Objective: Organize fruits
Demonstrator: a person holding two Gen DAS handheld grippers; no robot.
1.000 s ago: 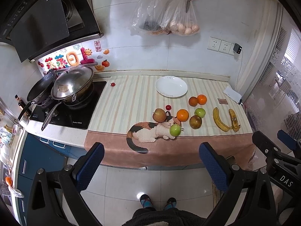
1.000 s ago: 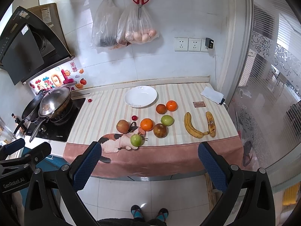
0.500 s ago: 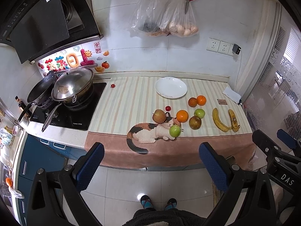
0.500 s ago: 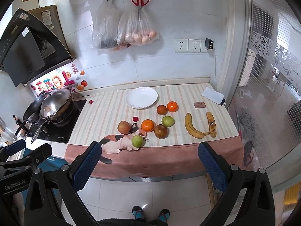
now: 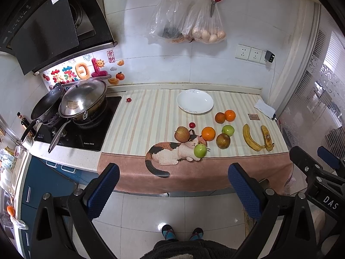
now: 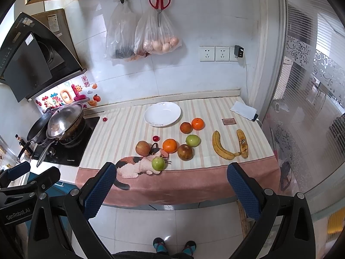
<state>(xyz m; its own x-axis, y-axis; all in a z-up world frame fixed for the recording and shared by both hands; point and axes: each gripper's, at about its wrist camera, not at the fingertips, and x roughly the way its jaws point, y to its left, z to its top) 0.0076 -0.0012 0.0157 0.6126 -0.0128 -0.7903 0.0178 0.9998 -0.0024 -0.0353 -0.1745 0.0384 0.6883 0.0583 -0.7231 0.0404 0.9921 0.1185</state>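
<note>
Striped cloth (image 5: 151, 116) with a calico cat print covers the counter, centre of both views; all fruit sits on it, nothing held. Left gripper (image 5: 172, 187) low in frame, blue pads wide apart, empty, over the floor tiles short of the counter edge. Right gripper (image 6: 170, 190) same: pads spread, empty, below the cloth's pink hem. White plate (image 5: 195, 101) at centre, toward the wall, bare. Fruit below and right of it: 2 oranges touching (image 5: 225, 116) just right of the plate, 1 orange (image 5: 208, 133) mid-cluster, green apple (image 5: 228, 130) right of that, brownish apple (image 5: 223, 141) just below the green one, red-yellow apple (image 5: 182, 133) at the cat's head, second green apple (image 5: 200, 150) on the cat's face nearest the cloth's front edge. Small red fruit (image 5: 192, 125) just above the red-yellow apple; another small red one (image 5: 128, 100) sits apart near the hob. 2 bananas (image 5: 256, 138) at right of the cluster, tips meeting at the bottom in a V. Lidded wok (image 5: 83, 101) on the hob, left of frame. 2 plastic bags (image 6: 142, 34) and red scissors (image 6: 159, 2) hang on the wall, top centre. Person's slippered feet (image 6: 174, 245) at bottom centre.
</note>
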